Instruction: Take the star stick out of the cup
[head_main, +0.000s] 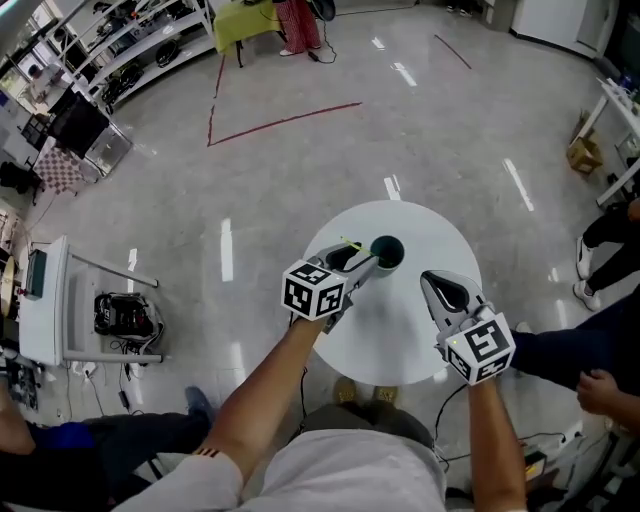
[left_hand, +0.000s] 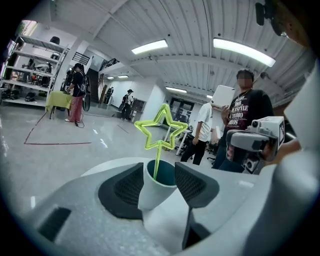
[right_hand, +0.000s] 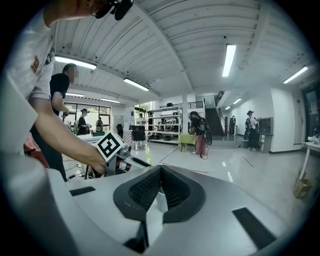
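the white cup (left_hand: 151, 194) stands near the far edge of the round white worktop (head_main: 395, 335). the green star stick (left_hand: 161, 131) stands upright inside it, its star well above the rim. the left claw (head_main: 366, 262) is spread wide, with the cup between its jaws and the pads just beside the cup's wall, not squeezing it. the right claw (head_main: 444, 291) is by the worktop's right edge, jaws together with nothing in them.
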